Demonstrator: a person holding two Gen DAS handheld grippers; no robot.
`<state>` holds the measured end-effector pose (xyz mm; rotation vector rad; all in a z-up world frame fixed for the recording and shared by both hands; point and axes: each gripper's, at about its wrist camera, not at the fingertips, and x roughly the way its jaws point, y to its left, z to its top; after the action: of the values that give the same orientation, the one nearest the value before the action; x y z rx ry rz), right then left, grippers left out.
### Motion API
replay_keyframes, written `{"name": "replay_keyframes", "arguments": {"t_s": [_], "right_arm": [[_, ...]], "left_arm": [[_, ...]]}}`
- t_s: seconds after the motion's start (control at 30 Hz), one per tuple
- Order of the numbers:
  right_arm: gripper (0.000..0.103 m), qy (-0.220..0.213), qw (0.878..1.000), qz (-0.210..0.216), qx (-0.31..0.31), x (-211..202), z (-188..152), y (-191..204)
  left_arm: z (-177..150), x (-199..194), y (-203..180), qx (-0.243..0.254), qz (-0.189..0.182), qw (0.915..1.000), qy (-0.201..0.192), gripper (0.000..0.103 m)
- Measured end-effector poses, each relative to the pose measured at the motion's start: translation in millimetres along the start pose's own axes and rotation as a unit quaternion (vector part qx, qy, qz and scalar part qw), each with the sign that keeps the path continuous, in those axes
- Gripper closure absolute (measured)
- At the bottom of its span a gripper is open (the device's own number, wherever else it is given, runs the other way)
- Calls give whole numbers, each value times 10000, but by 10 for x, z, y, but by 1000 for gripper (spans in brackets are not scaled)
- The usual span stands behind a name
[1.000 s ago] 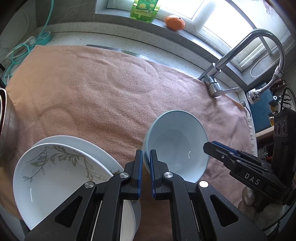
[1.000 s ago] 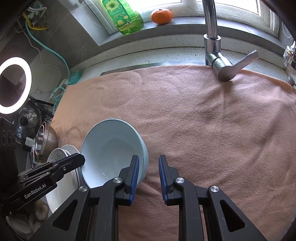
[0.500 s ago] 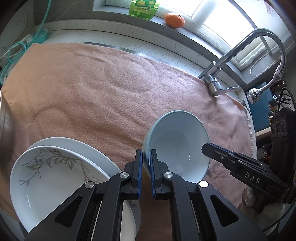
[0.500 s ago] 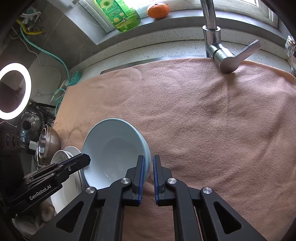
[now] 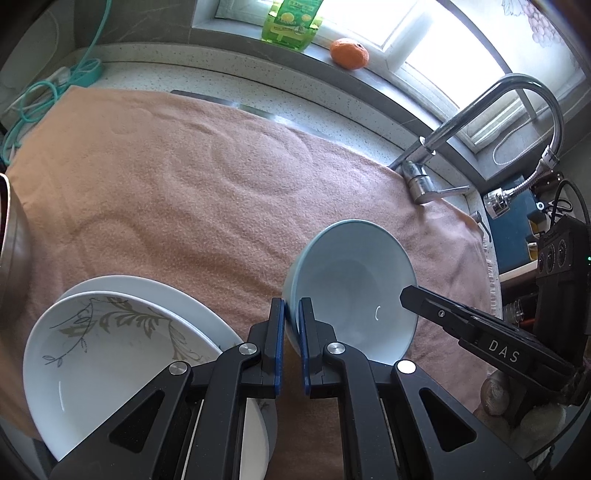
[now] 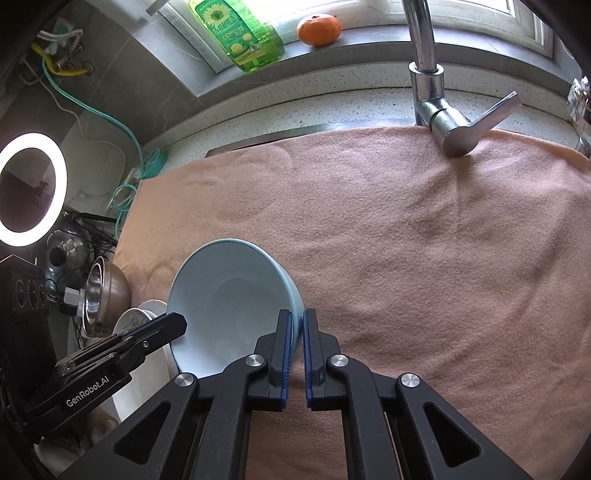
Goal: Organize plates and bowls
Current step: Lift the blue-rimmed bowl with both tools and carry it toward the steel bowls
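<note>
— Where is the light blue bowl [image 5: 351, 288] sitting now?

— It is resting on the pink towel [image 5: 184, 192] that is covering the counter [image 5: 332, 122], just beside the stacked plates [image 5: 110, 350], near the front edge.

— What are the fingers doing?

— The left gripper [image 5: 291, 325] is clenching the bowl's left rim; its blue pads are pressing the wall from both sides. The right gripper [image 6: 297, 332] is grasping the opposite rim, and its jaws have just been closing on that wall.

— So both are holding the same bowl?

— Yes, one on each side. The bowl is tilting slightly.

— What is standing behind?

— A faucet [image 6: 439, 110], a green bottle [image 6: 240, 33] and an orange [image 6: 319, 24] on the sill. A metal bowl [image 6: 105, 295] is lying at the left.
</note>
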<state>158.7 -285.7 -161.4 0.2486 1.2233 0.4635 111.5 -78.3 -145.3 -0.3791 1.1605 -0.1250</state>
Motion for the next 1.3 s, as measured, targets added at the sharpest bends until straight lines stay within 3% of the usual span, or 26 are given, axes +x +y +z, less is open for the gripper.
{"name": "replay_keyframes", "arguments": {"t_s": [0.67, 1.3], "right_arm": [[97, -156, 9985, 140, -507, -156, 219, 703], [97, -122, 9939, 339, -1046, 53, 274, 1705]], "left_arm": [[153, -618, 350, -170, -11, 9983, -557, 97], [164, -1126, 1135, -577, 141, 9942, -900, 97]]}}
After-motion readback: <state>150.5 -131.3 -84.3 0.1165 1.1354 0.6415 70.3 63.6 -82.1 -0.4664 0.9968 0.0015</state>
